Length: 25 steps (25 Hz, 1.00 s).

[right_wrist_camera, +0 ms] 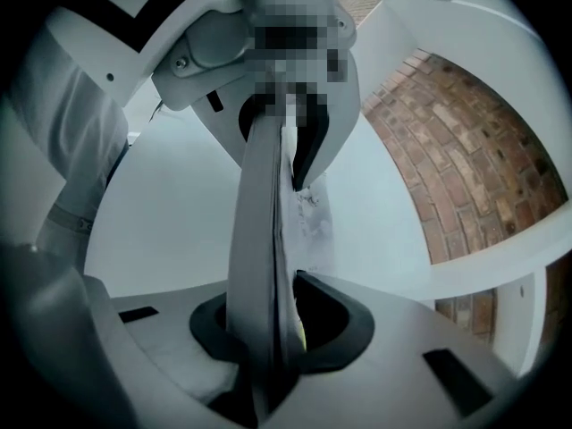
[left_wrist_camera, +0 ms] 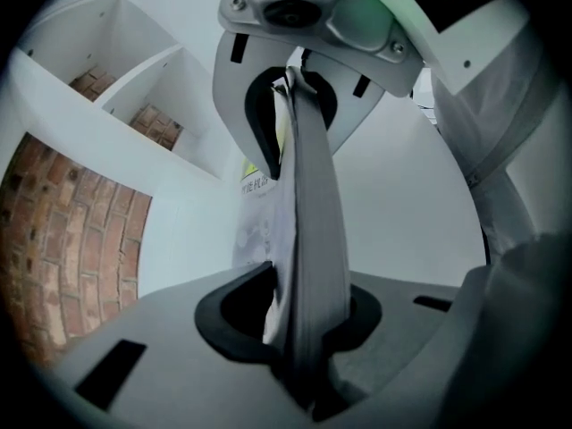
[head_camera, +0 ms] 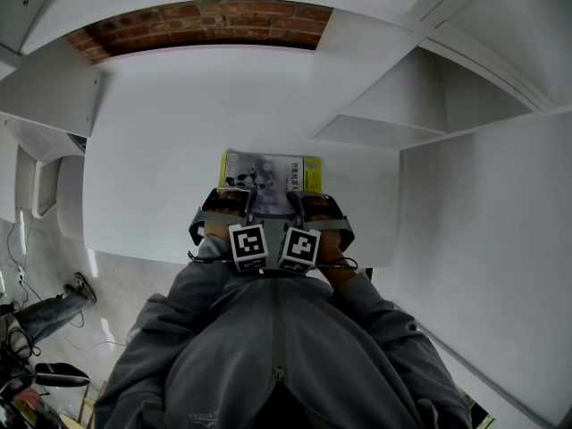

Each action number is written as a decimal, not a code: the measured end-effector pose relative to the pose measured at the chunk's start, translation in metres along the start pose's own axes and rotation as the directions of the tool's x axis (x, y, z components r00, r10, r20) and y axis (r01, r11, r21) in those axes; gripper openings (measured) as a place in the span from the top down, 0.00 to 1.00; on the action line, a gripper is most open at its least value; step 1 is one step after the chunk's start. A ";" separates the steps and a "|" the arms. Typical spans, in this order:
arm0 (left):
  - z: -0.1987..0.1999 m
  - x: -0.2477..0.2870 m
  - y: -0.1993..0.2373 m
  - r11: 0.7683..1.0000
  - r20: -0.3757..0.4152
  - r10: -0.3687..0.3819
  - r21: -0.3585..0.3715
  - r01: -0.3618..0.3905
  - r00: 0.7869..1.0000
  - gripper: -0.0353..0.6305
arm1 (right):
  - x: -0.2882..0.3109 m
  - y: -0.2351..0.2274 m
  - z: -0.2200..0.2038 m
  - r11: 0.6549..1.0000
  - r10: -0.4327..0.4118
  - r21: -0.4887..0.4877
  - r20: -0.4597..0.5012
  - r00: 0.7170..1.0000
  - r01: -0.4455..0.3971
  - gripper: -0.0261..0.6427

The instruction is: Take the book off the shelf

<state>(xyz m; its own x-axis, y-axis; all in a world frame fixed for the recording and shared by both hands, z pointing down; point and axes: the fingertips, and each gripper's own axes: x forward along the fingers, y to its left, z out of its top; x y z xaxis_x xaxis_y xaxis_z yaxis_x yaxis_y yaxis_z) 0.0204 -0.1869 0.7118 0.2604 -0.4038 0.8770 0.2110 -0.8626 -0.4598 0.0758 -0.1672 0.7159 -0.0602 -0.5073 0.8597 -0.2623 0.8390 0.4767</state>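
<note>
A thin book (head_camera: 268, 172) with a yellow and grey cover lies flat on the white shelf board (head_camera: 161, 150) in the head view. Both grippers sit side by side at its near edge. My left gripper (head_camera: 225, 202) is shut on the book's near left part, and my right gripper (head_camera: 316, 204) is shut on its near right part. In the left gripper view the book's grey edge (left_wrist_camera: 311, 204) runs between the upper and lower jaws. The right gripper view shows the same, with the book (right_wrist_camera: 261, 239) clamped edge-on. The jaws hide the near part of the cover.
A brick wall (head_camera: 206, 21) shows behind the white shelving. Open white compartments (head_camera: 402, 105) rise at the upper right, and a tall white panel (head_camera: 487, 239) stands to the right. The person's grey jacket (head_camera: 268, 356) fills the bottom. Cables and clutter (head_camera: 45, 329) lie on the floor at lower left.
</note>
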 end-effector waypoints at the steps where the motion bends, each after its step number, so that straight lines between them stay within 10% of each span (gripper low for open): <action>1: 0.000 0.002 -0.001 1.000 -0.002 -0.008 -0.002 0.008 1.000 0.81 | 0.002 -0.001 0.000 1.000 -0.002 -0.001 -0.001 1.000 0.002 0.82; 25: -0.009 0.000 -0.061 0.980 -0.016 -0.201 -0.005 0.201 0.979 0.54 | 0.003 0.062 -0.011 0.987 0.163 0.008 -0.049 0.985 -0.162 0.60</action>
<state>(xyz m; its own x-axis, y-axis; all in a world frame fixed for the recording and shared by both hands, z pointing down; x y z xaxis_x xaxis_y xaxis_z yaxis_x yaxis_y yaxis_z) -0.0009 -0.1368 0.7413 0.1979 -0.2268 0.9536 0.2547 -0.9275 -0.2735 0.0698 -0.1141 0.7498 -0.0551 -0.3539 0.9337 -0.2566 0.9087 0.3293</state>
